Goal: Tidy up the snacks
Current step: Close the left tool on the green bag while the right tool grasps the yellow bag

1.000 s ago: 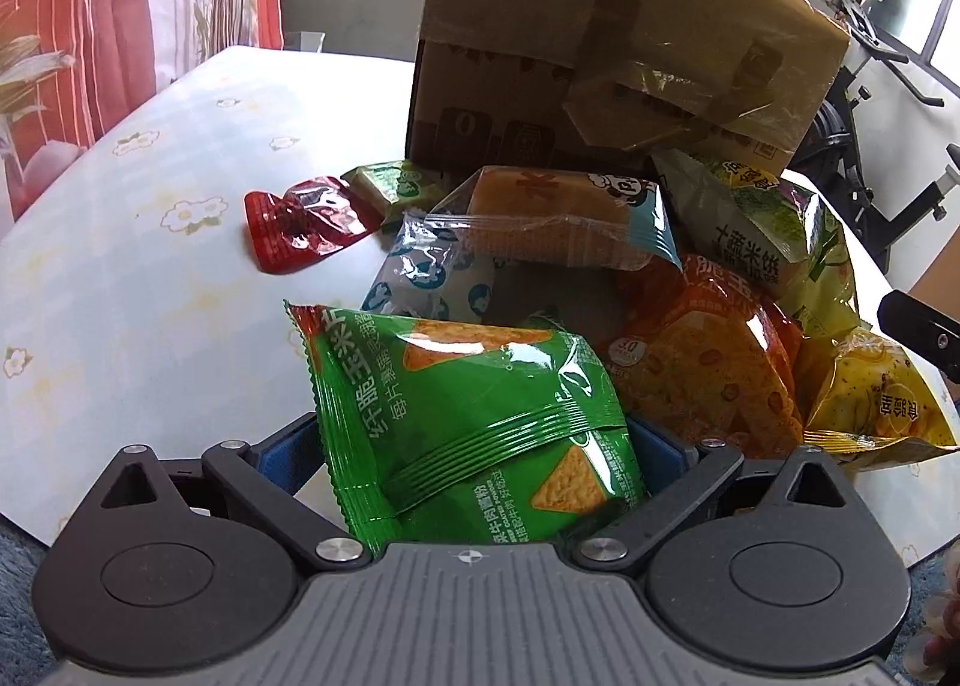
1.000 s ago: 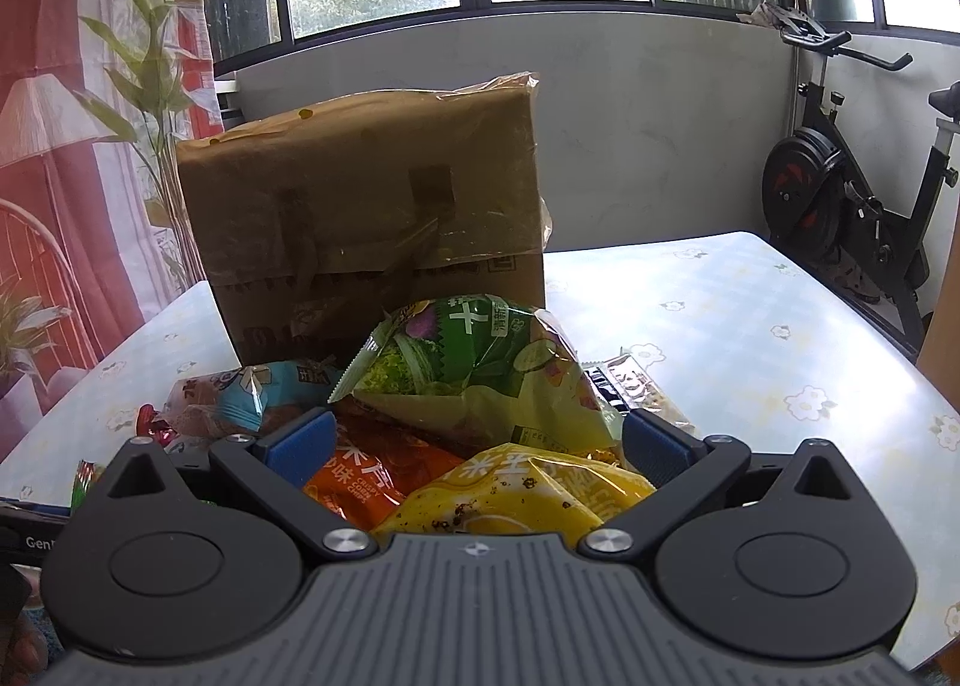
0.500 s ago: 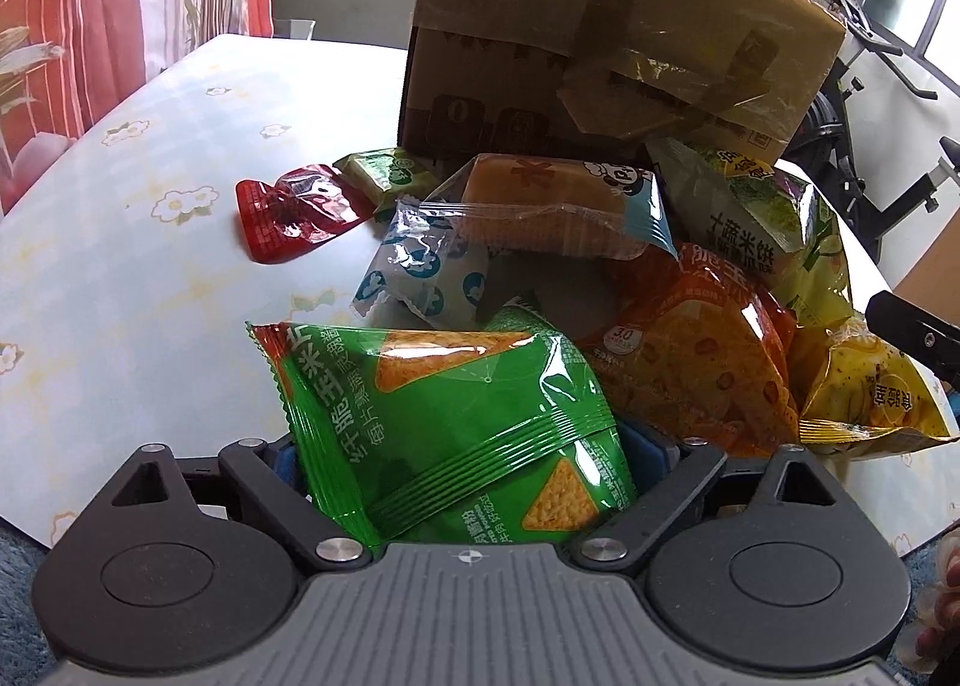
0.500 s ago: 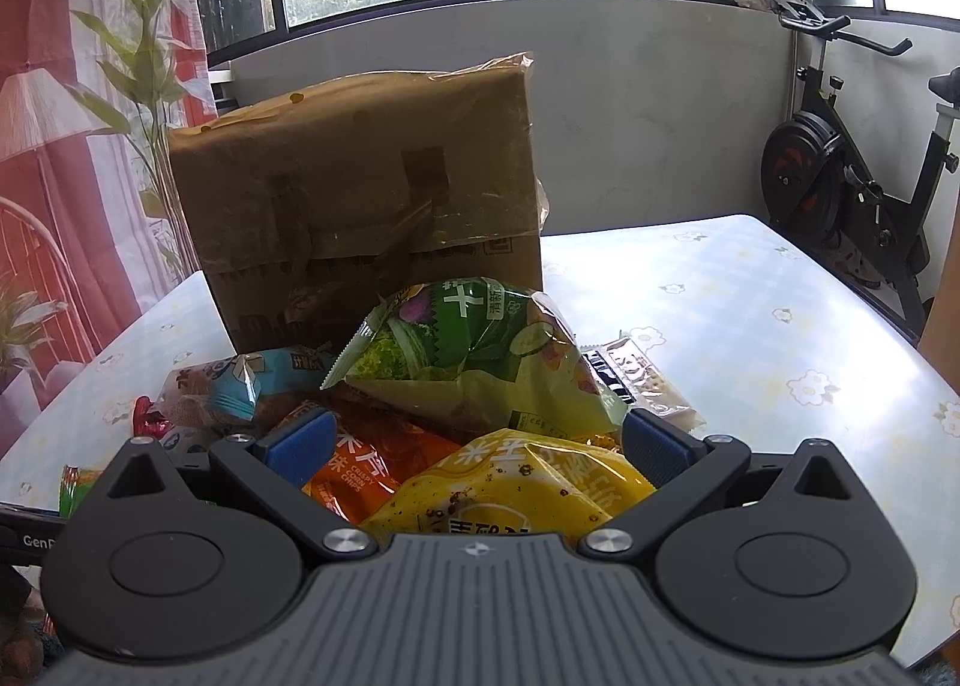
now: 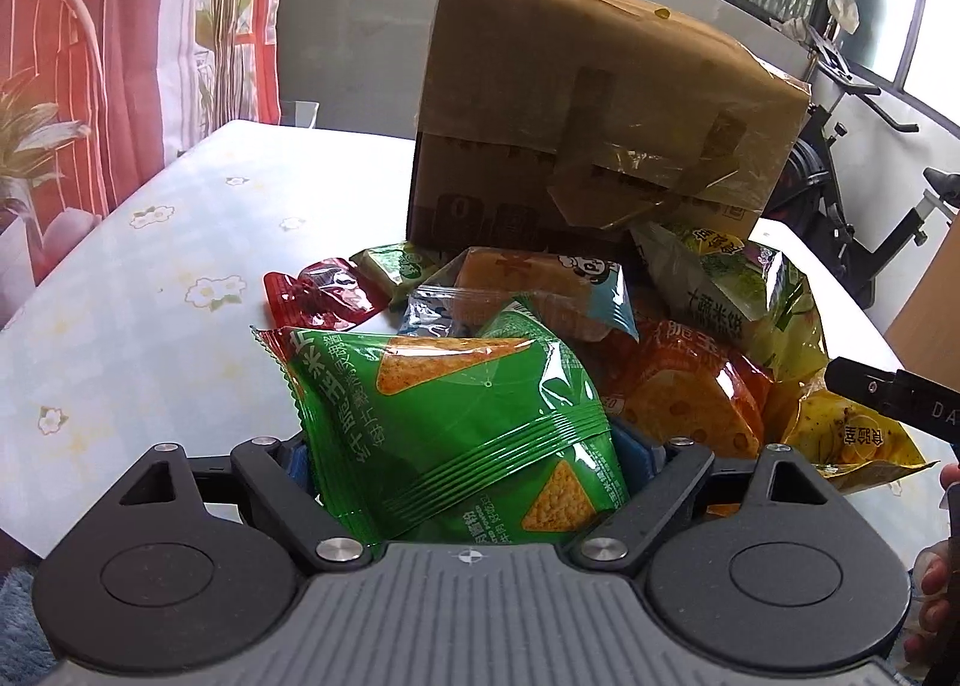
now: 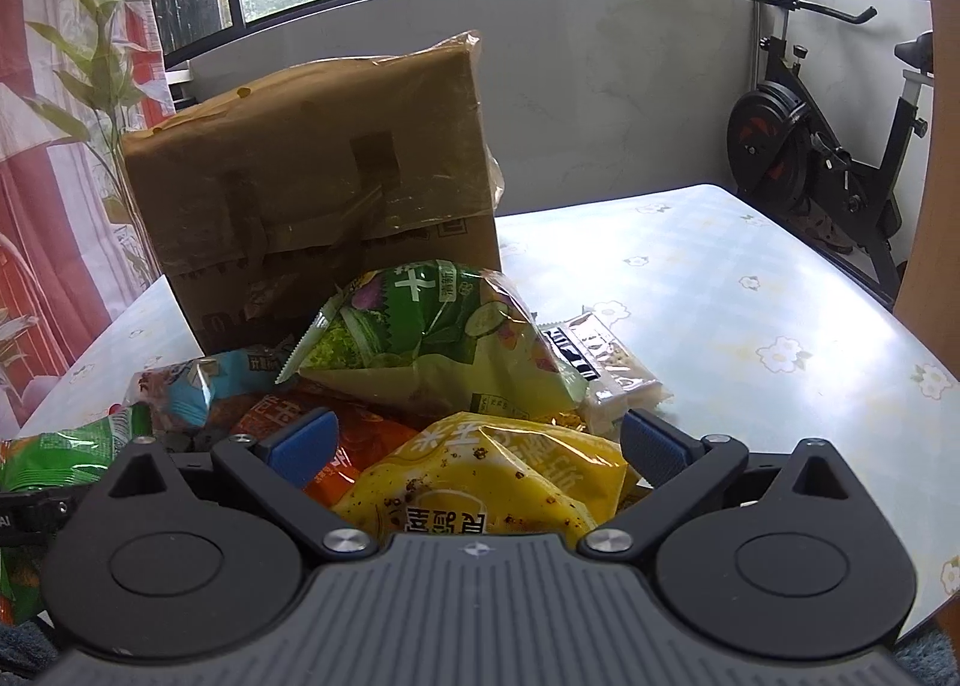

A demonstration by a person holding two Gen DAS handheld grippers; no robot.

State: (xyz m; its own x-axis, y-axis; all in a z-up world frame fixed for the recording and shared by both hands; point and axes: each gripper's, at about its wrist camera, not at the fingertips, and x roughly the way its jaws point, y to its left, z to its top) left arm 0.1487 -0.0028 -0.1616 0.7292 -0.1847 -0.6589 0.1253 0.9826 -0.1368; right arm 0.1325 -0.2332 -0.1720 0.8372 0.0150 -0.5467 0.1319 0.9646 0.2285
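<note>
Flowered tablecloth (image 5: 150, 278) under a snack heap before a taped cardboard box (image 5: 594, 134). My left gripper (image 5: 474, 452) is closing — the green chip bag (image 5: 456, 416) sits between its pads, pressed. My right gripper (image 6: 480, 440) stands wide over the yellow bag (image 6: 492, 476), not pinching it.

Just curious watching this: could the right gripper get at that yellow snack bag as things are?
Probably yes. The yellow snack bag lies on top of the pile, directly between the right gripper's open blue pads, with nothing covering it.
</note>
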